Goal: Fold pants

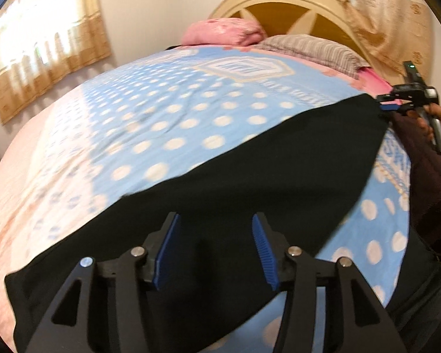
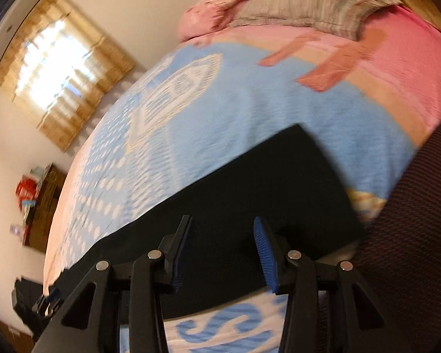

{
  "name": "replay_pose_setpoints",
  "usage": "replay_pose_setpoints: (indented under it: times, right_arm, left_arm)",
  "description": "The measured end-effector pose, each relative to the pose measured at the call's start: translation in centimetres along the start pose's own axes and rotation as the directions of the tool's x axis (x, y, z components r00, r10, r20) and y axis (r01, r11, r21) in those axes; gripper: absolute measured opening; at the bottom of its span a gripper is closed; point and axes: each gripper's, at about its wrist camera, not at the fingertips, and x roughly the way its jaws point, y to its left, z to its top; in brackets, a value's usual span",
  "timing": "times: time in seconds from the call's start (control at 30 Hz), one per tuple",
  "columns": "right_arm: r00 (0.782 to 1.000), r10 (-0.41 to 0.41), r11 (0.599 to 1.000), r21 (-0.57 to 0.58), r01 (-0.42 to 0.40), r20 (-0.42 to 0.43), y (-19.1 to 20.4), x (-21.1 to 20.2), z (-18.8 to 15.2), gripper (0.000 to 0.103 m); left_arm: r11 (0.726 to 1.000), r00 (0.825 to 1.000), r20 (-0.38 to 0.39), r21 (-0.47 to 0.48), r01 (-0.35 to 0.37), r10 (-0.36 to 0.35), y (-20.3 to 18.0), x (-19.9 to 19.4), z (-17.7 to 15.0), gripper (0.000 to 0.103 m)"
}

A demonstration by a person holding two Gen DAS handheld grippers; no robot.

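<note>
Pants (image 1: 220, 182) edge-cropped; bedspread (image 2: 250, 111) blurred

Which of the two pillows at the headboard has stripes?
The grey pillow, lying right of the pink pillow; the pink one shows no stripes.

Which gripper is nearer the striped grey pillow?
Right. The right gripper sits at the black pants' end nearest the striped grey pillow; the left gripper is over the opposite end.

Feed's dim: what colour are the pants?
Plain black pants, clearest in the left wrist view.
</note>
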Motion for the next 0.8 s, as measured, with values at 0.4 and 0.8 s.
replay_pose_setpoints:
  times: [0.4,0.8]
  right_arm:
    - [0.933,0.205,0.883,-0.355,-0.307,-0.295,17.5,5.3,-8.6,0.044]
    - [0.802,0.235,0.639,-0.534,-0.553,-0.549,29.5,8.8,-20.3,0.045]
  left_arm:
    - [1.0,0.997,-0.082,-0.015,0.009,-0.01,-1.7,1.4,-3.3,0.055]
    - [0.991,0.999,-0.034,-0.129,-0.037,0.033,1.3,0.1,-3.5,0.063]
